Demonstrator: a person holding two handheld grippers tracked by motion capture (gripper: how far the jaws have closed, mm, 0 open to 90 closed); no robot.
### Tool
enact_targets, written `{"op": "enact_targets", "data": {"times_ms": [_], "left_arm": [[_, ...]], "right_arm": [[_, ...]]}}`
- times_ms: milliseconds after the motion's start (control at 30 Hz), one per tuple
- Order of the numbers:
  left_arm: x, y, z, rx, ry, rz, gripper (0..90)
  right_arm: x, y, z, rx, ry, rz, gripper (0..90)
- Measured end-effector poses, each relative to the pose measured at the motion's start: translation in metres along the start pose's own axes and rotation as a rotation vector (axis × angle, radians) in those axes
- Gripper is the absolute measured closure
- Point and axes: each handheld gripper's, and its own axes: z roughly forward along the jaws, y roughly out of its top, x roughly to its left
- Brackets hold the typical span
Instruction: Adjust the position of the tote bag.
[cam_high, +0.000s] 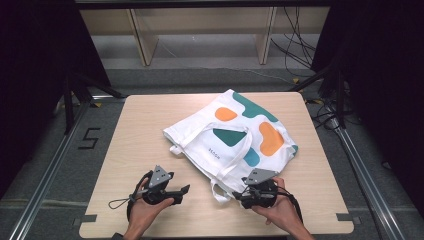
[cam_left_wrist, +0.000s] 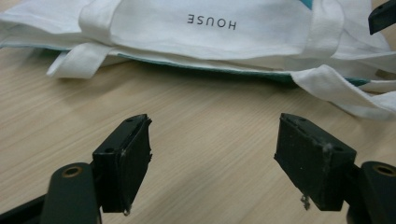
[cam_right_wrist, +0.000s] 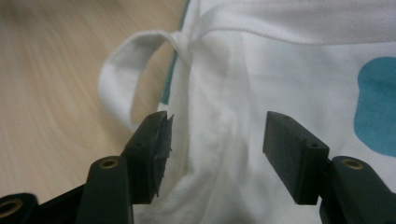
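Observation:
A white tote bag (cam_high: 235, 132) with orange and teal patches lies flat on the wooden table (cam_high: 145, 125), its straps spread toward the near side. The word HOUSE is printed on the bag (cam_left_wrist: 210, 21). My left gripper (cam_high: 184, 190) is held low over bare wood just left of the bag, jaws open and empty (cam_left_wrist: 212, 140). My right gripper (cam_high: 241, 196) hovers at the bag's near corner, open (cam_right_wrist: 215, 135), with white fabric (cam_right_wrist: 224, 93) lying beneath the gap and no pad pressing on it. A strap loop (cam_right_wrist: 116, 79) curls just left of its jaws.
The table's near edge (cam_high: 215, 231) runs right below both hands. Metal rails (cam_high: 55, 160) flank the table on the floor. Wooden shelf legs (cam_high: 145, 40) and loose cables (cam_high: 295, 45) stand beyond the far edge.

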Motion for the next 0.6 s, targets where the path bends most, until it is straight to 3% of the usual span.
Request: {"op": "enact_targets", "data": {"times_ms": [33,67,133,167,200,233,300,400,467,500,533,567,600], "left_arm": [[0.003,-0.001,-0.001,0.009,0.002,0.010,25.7],[0.003,-0.002,0.000,-0.007,0.016,-0.008,25.7],[0.006,-0.003,0.000,0.005,0.023,-0.023,25.5],[0.010,-0.002,-0.002,0.027,0.029,0.008,25.1],[0.010,-0.003,-0.001,0.008,0.037,-0.018,24.9],[0.010,-0.003,-0.001,0.008,0.037,-0.018,24.7],[0.013,-0.004,-0.001,0.037,0.040,-0.005,24.3],[0.015,-0.005,0.001,0.020,0.065,-0.048,23.6],[0.018,-0.006,-0.001,0.009,0.073,-0.054,23.6],[0.022,-0.006,-0.003,0.032,0.090,-0.038,23.5],[0.023,-0.007,-0.003,0.024,0.091,-0.050,23.1],[0.022,-0.007,-0.002,-0.002,0.098,-0.079,23.0],[0.024,-0.007,-0.002,-0.005,0.110,-0.081,23.0]], "right_arm": [[0.000,0.000,0.000,0.000,0.000,0.000,42.0],[0.001,-0.002,0.002,0.034,-0.021,-0.008,43.4],[0.001,-0.002,0.003,0.049,-0.025,-0.009,43.6],[0.002,-0.004,0.005,0.056,-0.041,-0.017,43.3],[0.003,-0.004,0.006,0.057,-0.043,-0.035,44.0],[0.003,-0.004,0.006,0.057,-0.043,-0.035,44.0],[0.007,-0.004,0.007,0.073,-0.046,-0.046,48.6],[0.010,-0.008,0.006,0.089,-0.047,-0.101,63.0],[0.009,-0.011,0.000,0.101,-0.035,-0.128,73.6],[0.008,-0.013,-0.002,0.094,-0.037,-0.137,76.0],[0.005,-0.017,-0.008,0.105,-0.059,-0.171,79.8],[0.001,-0.023,-0.016,0.116,-0.081,-0.161,82.8],[0.001,-0.023,-0.016,0.116,-0.081,-0.161,82.8]]}}
